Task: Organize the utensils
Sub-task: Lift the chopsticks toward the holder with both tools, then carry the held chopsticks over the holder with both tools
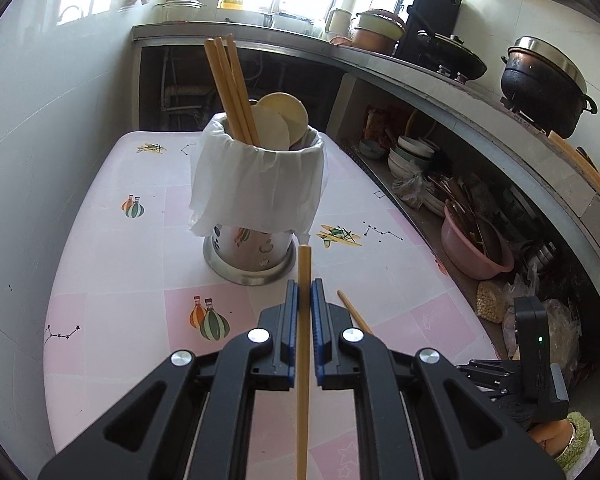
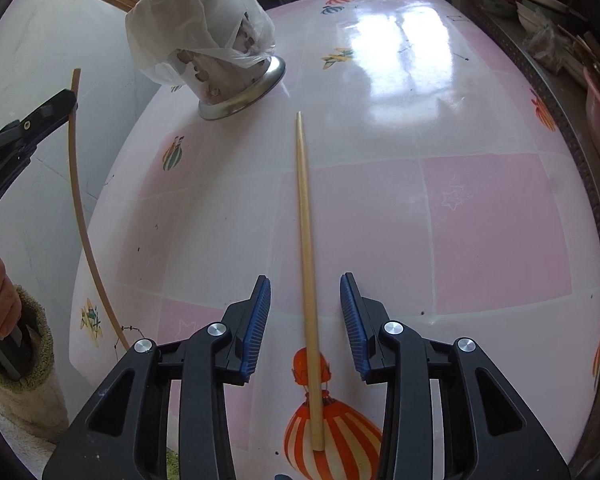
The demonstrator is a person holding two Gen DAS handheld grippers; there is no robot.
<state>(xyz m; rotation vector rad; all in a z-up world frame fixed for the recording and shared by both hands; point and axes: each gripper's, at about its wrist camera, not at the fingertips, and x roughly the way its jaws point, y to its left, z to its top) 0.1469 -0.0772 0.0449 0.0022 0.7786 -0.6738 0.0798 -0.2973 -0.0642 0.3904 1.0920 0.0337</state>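
1. Tabletop (image 2: 480, 220): glossy covering of pink and white squares, printed with striped balloons, small planes and star patterns.
2. Metal utensil holder (image 1: 248, 256) stands upright on it, upper part draped in white plastic bag (image 1: 256, 184).
3. Loose chopstick (image 2: 306, 264) lies flat on the covering, near the holder, not touching it.

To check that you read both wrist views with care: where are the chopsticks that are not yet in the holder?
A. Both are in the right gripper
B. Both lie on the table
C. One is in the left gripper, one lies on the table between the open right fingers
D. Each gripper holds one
C: the left gripper is shut on a chopstick, while the other chopstick lies flat on the table between the open fingers of the right gripper.
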